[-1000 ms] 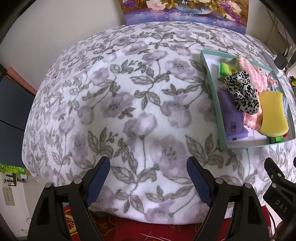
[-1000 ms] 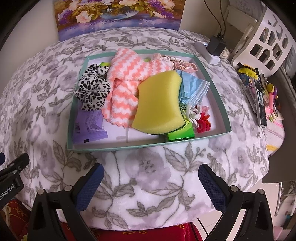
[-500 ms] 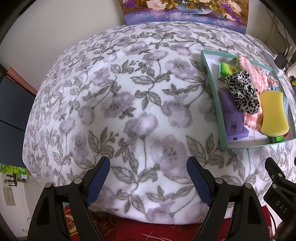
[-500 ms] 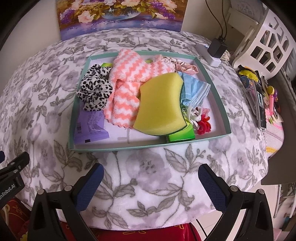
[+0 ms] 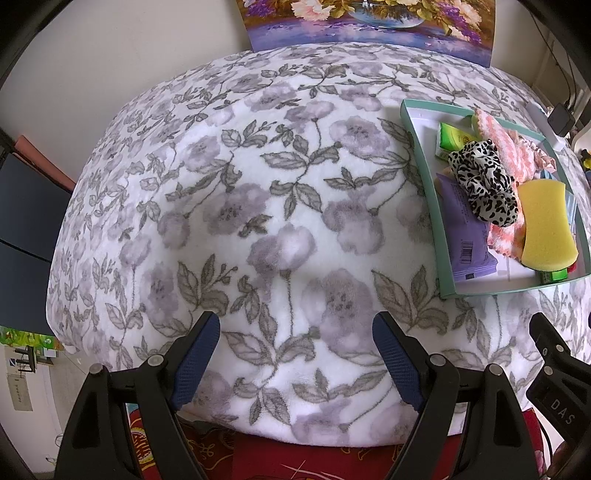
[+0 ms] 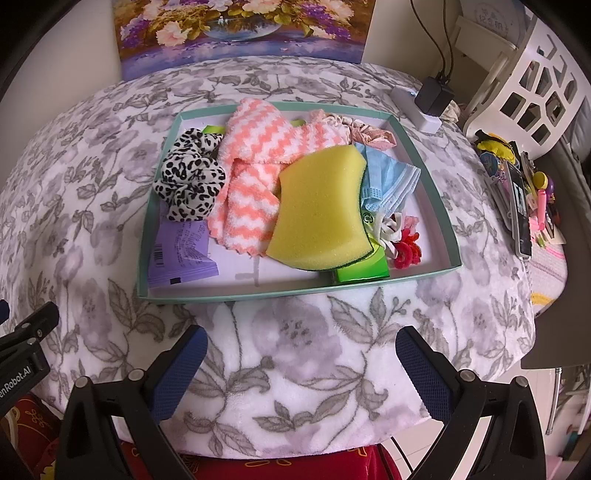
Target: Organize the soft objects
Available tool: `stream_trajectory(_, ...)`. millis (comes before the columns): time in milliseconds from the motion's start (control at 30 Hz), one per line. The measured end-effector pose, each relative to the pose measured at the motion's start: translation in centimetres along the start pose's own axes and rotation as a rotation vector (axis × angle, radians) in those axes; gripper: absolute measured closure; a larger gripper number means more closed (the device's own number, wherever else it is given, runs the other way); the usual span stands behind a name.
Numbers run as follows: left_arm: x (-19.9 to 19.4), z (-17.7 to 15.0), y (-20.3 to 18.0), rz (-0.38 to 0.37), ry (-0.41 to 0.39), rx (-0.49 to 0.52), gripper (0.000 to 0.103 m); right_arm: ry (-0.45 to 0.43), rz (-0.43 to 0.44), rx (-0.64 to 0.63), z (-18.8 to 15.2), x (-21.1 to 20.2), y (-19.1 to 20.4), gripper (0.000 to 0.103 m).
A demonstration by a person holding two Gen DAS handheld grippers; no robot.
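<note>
A shallow teal tray (image 6: pixel 428 173) (image 5: pixel 439 236) lies on the flowered blanket (image 5: pixel 258 206). Inside it are a yellow sponge (image 6: pixel 321 206) (image 5: pixel 546 225), a pink and white zigzag cloth (image 6: pixel 266 144), a leopard-print scrunchie (image 6: pixel 190 177) (image 5: pixel 484 181), a blue face mask (image 6: pixel 388 181), a purple packet (image 6: pixel 181 254), a green packet (image 6: pixel 364 271) and red hair ties (image 6: pixel 406 251). My right gripper (image 6: pixel 301 354) hovers open over the blanket just in front of the tray. Left of the tray, my left gripper (image 5: pixel 295 343) is open over bare blanket. Neither holds anything.
A flower painting (image 6: pixel 240 33) leans against the wall behind the table. A white power strip with a black charger (image 6: pixel 428 103) sits at the back right. Small toys and pens (image 6: pixel 524 184) crowd a side surface on the right, beside a white plastic basket (image 6: pixel 532 81).
</note>
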State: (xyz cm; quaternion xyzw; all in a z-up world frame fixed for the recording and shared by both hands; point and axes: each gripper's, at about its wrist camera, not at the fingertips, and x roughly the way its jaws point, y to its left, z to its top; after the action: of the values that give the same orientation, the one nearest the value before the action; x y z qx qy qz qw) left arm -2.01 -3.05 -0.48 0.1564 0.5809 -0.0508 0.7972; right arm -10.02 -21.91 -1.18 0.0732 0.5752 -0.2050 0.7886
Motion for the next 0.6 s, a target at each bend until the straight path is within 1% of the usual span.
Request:
stream_trajectory(167, -0.1, 0.04, -0.13, -0.01, -0.001, 0.002, 0.018, 0.0, 0.0, 0.004, 0.02, -0.02, -0.01, 0.0)
stream_trajectory(300, -0.12, 0.06, -0.09, 0.003, -0.004, 0.001, 0.018, 0.0, 0.001, 0.005, 0.01, 0.0, -0.06, 0.0)
stream_trajectory(600, -0.22, -0.01, -0.24, 0.003, -0.008, 0.005, 0.018, -0.001, 0.001, 0.007, 0.02, -0.02, -0.06, 0.0)
